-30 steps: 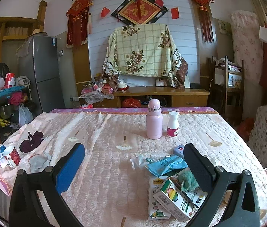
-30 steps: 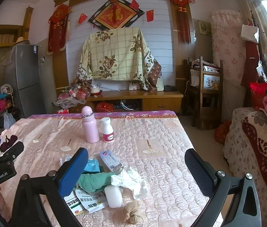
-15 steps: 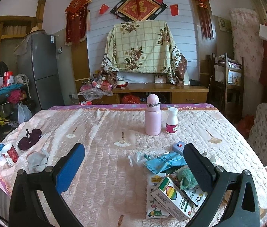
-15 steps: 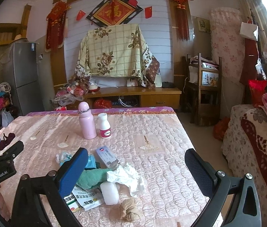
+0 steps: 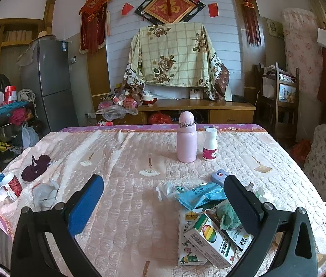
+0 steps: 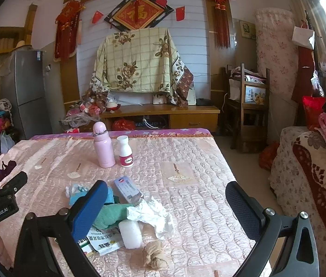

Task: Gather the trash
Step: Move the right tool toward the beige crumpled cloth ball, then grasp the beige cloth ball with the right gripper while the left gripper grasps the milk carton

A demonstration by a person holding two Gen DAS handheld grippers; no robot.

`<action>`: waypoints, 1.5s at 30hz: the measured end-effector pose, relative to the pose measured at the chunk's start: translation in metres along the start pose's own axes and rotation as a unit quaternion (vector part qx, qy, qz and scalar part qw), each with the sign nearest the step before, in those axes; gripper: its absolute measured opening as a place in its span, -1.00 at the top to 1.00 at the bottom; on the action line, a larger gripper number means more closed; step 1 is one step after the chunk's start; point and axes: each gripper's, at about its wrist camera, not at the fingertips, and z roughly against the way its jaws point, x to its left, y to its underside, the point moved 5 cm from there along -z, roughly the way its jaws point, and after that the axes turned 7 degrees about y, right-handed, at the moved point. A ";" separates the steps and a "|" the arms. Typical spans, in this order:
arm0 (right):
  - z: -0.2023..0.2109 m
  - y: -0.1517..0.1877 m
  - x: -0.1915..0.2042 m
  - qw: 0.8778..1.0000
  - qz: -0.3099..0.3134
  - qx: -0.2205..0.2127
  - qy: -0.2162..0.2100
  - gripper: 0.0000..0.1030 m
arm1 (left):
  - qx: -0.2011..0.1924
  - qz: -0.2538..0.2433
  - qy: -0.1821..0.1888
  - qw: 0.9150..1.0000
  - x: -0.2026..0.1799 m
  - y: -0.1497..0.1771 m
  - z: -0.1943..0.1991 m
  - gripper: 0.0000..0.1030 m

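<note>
A heap of trash lies on the pink quilted table [image 5: 126, 207]: a colourful carton [image 5: 211, 237], a blue wrapper [image 5: 200, 195], a green rag [image 6: 112, 214], crumpled white paper [image 6: 153, 214], a white tub [image 6: 129, 233], a tan wad [image 6: 155, 254] and a small blue-white box [image 6: 128, 189]. My left gripper [image 5: 163, 204] hangs open above the near table, its right finger over the heap. My right gripper [image 6: 165, 212] stands open with the white paper between its fingers, untouched. The left gripper [image 6: 1, 184] shows at the left edge of the right wrist view.
A pink bottle [image 5: 186, 137] and a white pill bottle [image 5: 211, 147] stand mid-table. At the left edge lie a dark purple cloth [image 5: 36, 168], a grey wad [image 5: 45, 192] and a red cup [image 5: 13, 183]. A floral sofa [image 6: 312, 173] stands right of the table.
Both grippers have dipped slightly toward the table, so the heap sits a little higher in both views. Both stay open and hold nothing.
</note>
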 end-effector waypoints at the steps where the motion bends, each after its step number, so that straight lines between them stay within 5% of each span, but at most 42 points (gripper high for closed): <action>1: -0.001 0.000 0.000 1.000 0.000 0.001 0.000 -1.00 | 0.001 0.000 0.000 1.000 0.000 0.001 -0.001 -1.00; 23: -0.008 0.008 -0.001 1.000 0.003 0.013 0.003 -1.00 | 0.024 -0.003 0.003 1.000 0.000 0.012 -0.006 -1.00; 30: -0.014 0.018 -0.008 1.000 0.012 0.026 0.006 -1.00 | 0.062 -0.019 0.026 0.998 -0.001 0.026 -0.012 -1.00; 38: -0.037 0.055 -0.021 0.995 0.035 0.089 -0.012 -1.00 | 0.118 -0.043 0.063 0.990 -0.005 0.055 -0.021 -1.00; 45: -0.075 0.109 -0.014 0.981 0.018 0.181 -0.072 -1.00 | 0.163 -0.026 0.103 0.981 -0.017 0.074 -0.047 -1.00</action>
